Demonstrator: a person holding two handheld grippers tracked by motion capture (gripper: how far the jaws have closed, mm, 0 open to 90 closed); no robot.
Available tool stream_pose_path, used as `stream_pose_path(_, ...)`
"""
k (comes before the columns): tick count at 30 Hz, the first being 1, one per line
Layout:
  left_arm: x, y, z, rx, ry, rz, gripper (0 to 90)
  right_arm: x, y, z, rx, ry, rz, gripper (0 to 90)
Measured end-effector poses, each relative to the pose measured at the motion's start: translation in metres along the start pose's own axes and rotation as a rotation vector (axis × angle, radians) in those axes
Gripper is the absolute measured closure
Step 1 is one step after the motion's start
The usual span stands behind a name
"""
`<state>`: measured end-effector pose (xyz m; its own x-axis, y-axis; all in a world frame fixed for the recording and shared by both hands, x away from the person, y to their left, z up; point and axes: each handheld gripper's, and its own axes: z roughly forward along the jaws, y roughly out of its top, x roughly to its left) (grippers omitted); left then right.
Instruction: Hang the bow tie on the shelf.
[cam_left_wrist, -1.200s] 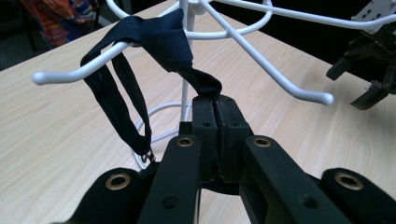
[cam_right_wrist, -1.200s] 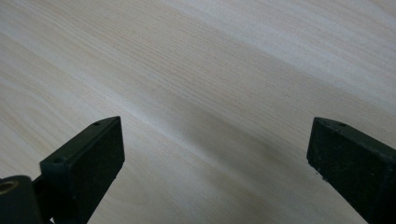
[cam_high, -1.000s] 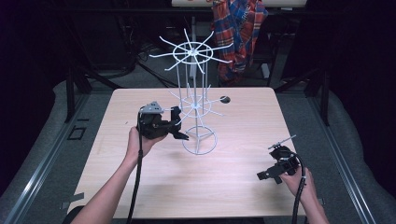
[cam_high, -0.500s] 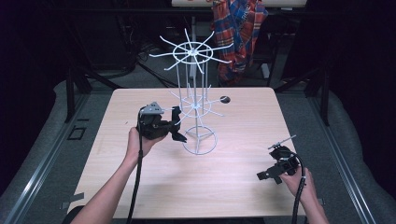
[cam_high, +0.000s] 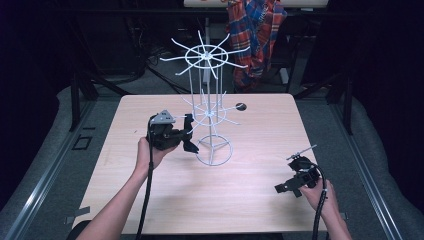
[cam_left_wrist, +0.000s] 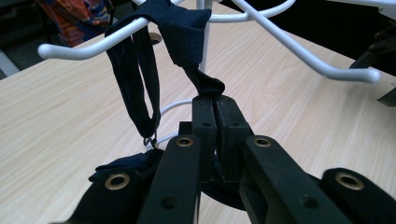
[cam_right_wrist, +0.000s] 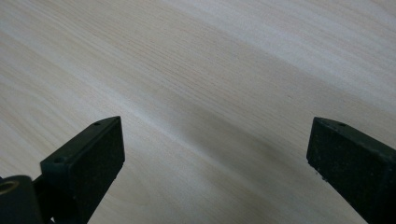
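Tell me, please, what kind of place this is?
Probably a studio set up for recording demonstrations, not a home: a light wooden table stands alone amid dark surroundings, cables lie on the grey floor behind it, and a white wire hanging rack stands on it.

Before you lies a pale wooden counter, its grain running lengthwise, and the same light wood shows up close in your right gripper view. Near its far edge you see a small dark round spot. Beyond the counter a red, blue and white plaid shirt hangs against the dark background. A grey floor covering lies around the counter, with a metal rail running along it on your left and a small square outline just beside that rail. Black cables trail over the floor behind.
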<state>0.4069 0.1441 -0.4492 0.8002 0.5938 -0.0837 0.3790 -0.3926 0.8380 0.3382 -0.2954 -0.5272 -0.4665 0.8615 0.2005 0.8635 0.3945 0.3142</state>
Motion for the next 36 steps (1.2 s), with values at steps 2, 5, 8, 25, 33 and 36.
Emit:
stream_pose_path(2,-0.0009,0.0003,0.0001,-0.011,0.002,0.0,87.8,-0.0007,-0.0001,0.0001,0.008,0.0,-0.002,3.9)
stream_pose_path(5,-0.0002,0.0002,0.0003,-0.006,0.008,0.002,87.8,-0.0005,0.0,0.0007,0.003,0.002,0.0,3.9)
stream_pose_path(8,0.0022,-0.0018,0.0011,-0.008,0.012,-0.011,87.8,-0.0003,-0.0002,0.0009,0.004,0.005,0.002,3.9)
stream_pose_path(25,0.0037,-0.0034,0.0026,0.007,0.019,-0.009,87.5,0.0004,-0.0003,0.0014,-0.005,0.017,0.009,3.9)
stream_pose_path(33,0.0052,-0.0044,0.0051,0.016,0.031,-0.018,87.3,-0.0008,-0.0005,0.0004,0.009,0.002,-0.001,3.9)
stream_pose_path(36,0.0064,-0.0052,0.0062,0.022,0.035,-0.023,86.9,-0.0005,-0.0003,0.0013,0.004,0.01,0.003,3.9)
